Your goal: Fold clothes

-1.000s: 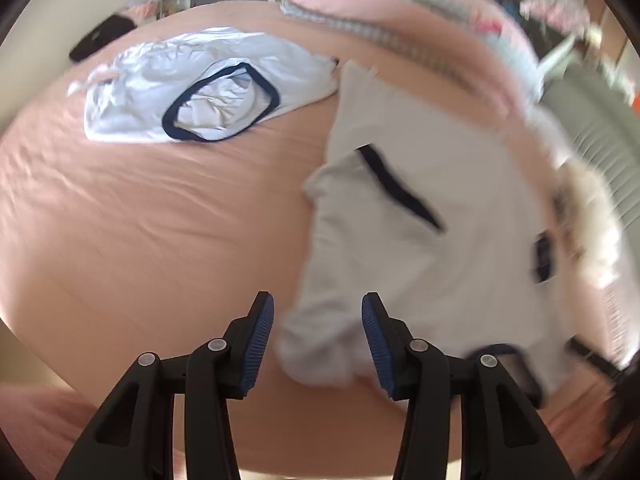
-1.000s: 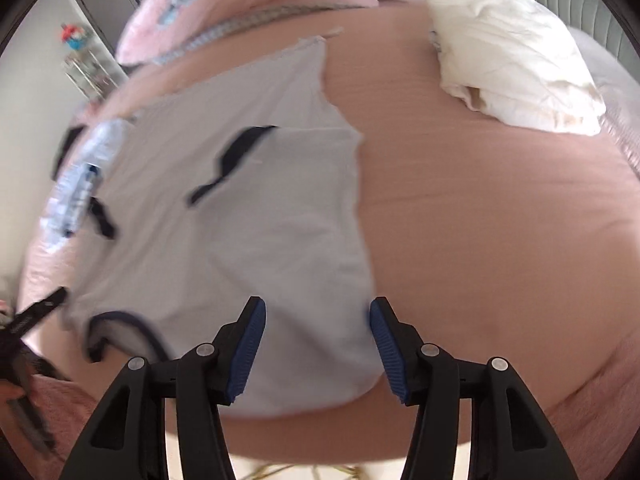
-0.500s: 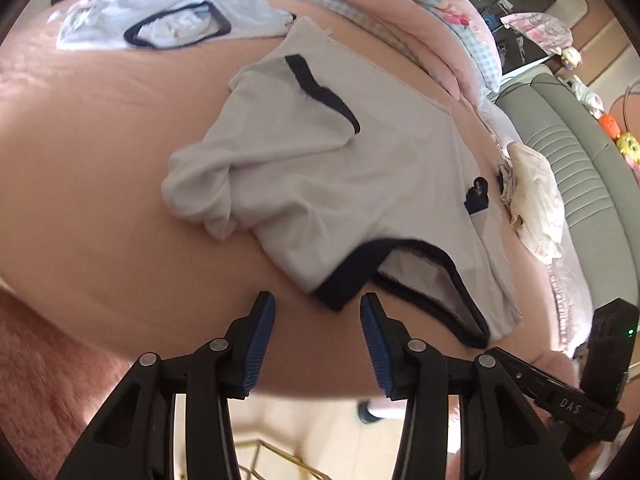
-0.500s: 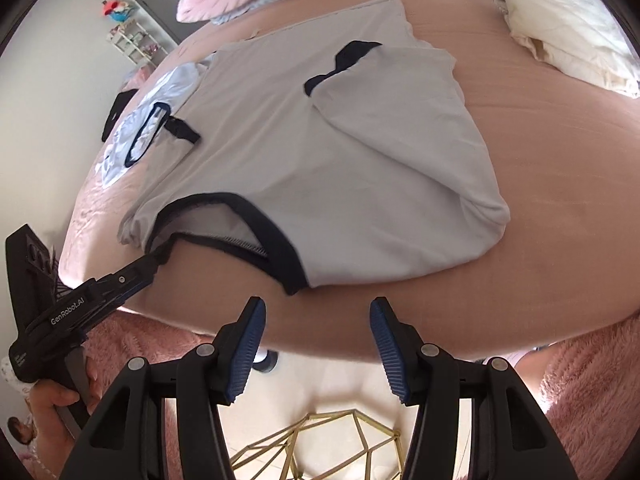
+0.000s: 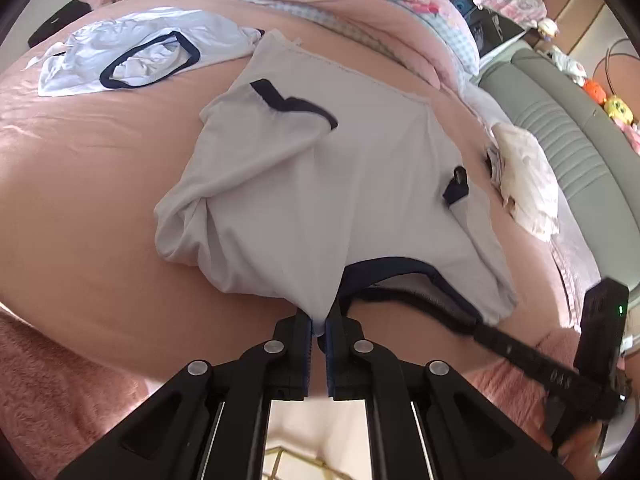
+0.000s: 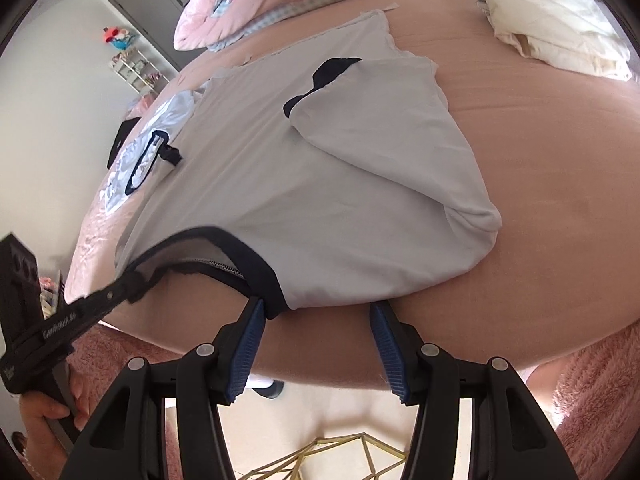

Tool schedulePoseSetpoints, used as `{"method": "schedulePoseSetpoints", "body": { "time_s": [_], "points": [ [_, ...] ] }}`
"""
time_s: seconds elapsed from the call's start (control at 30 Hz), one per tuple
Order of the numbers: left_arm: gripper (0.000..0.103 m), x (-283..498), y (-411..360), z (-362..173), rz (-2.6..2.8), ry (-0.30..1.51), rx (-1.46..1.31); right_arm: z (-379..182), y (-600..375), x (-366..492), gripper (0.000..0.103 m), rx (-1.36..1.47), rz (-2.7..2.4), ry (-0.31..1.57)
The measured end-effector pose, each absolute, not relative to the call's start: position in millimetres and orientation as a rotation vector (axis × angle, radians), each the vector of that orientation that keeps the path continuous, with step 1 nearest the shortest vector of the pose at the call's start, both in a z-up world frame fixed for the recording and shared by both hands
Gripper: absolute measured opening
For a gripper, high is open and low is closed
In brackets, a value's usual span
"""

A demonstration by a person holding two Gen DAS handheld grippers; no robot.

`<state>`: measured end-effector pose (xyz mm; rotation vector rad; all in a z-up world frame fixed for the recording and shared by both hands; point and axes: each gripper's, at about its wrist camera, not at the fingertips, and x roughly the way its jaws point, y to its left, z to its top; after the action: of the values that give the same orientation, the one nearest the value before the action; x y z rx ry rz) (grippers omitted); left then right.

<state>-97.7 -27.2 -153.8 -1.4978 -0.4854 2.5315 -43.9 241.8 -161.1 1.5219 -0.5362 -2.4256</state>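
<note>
A grey T-shirt [image 5: 320,184] with navy trim lies on the pink bed, both sleeves folded inward, its navy collar [image 5: 400,268] at the near edge. My left gripper [image 5: 318,330] is shut on the shirt's shoulder beside the collar. It also shows in the right wrist view [image 6: 132,284], pinching the collar's left end. My right gripper [image 6: 316,312] is open at the shirt [image 6: 320,184], its jaws on either side of the other shoulder, next to the collar [image 6: 256,260]. It shows in the left wrist view [image 5: 476,324] at the collar's right end.
A second pale shirt [image 5: 140,56] lies at the bed's far left. A pink quilt [image 5: 360,4] is heaped at the back. A cream cloth [image 6: 552,16] lies at the far right. A fluffy pink throw [image 5: 48,392] hangs below the bed edge.
Both grippers have moved in to the collar end of the grey shirt. The left gripper has shut on the shoulder fabric. The right gripper stays open.
</note>
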Motion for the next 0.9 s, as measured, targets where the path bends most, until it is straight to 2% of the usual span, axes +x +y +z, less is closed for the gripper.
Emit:
{"method": "schedulePoseSetpoints", "body": {
  "time_s": [0.17,0.3,0.4,0.53,0.67,0.73,0.9],
  "points": [
    [0.007,-112.2,-22.1,-172.3,2.378,-0.407,-1.703,-151.0,255.7,-52.0,0.054,1.538,-2.474,-0.57],
    [0.011,-120.8,-11.2,-166.4,2.361,-0.339,-1.718,-138.2,273.2,-50.9,0.054,1.565,-2.54,-0.576],
    [0.017,-113.8,-7.5,-155.8,2.395,-0.347,-1.689,-133.3,274.1,-46.8,0.054,1.507,-2.553,-0.615],
    [0.021,-98.9,-3.4,-142.6,2.512,-0.313,-1.577,-126.9,251.4,-58.6,0.054,1.431,-2.586,-0.386],
    [0.021,-103.6,-9.5,-137.4,2.573,-0.381,-1.486,-132.3,226.5,-79.3,0.054,1.467,-2.64,-0.016],
    [0.021,-100.7,-21.2,-139.8,2.569,-0.399,-1.493,-147.7,225.3,-85.3,0.054,1.564,-2.595,0.046],
    [0.021,-109.5,-23.1,-160.1,2.456,-0.344,-1.616,-157.4,235.7,-66.4,0.053,1.594,-2.644,0.169]
  ]
}}
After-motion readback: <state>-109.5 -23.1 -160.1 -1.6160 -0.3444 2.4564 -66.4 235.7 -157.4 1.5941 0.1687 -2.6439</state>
